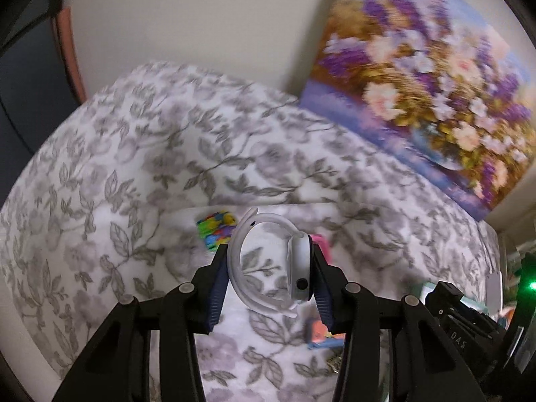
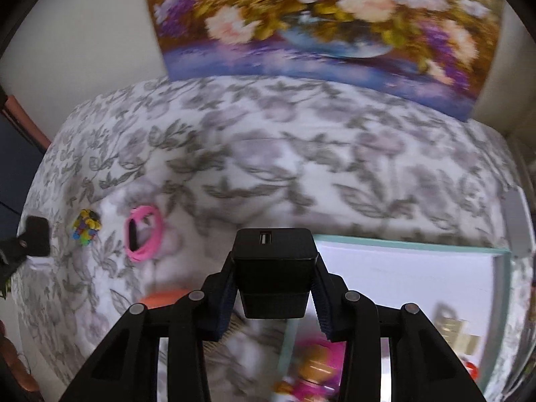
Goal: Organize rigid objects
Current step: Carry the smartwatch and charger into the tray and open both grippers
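A grey leaf-print cloth (image 1: 140, 154) covers the surface below a floral painting (image 1: 422, 77). At lower centre, the left gripper (image 1: 269, 268) clamps a white smartwatch (image 1: 294, 268); the right gripper (image 2: 273, 278) clamps a black USB charger block (image 2: 274, 268) beside a white mint-rimmed box (image 2: 402, 251).

My left fingers (image 1: 318, 288) hide part of a pink thing (image 1: 320, 238) behind the white smartwatch (image 1: 294, 268), and a blue-and-orange thing (image 1: 323, 333) lower down is too blurred to name. The flower painting (image 1: 435, 93) is smeared and cut by the picture's edge. In my right view the black USB charger (image 2: 274, 268) covers an orange thing (image 2: 164, 296). Inside the white tray (image 2: 402, 244), a pink toy (image 2: 318, 365) and a golden object (image 2: 455, 331) are only blur. The cloth (image 2: 268, 167) runs out of frame
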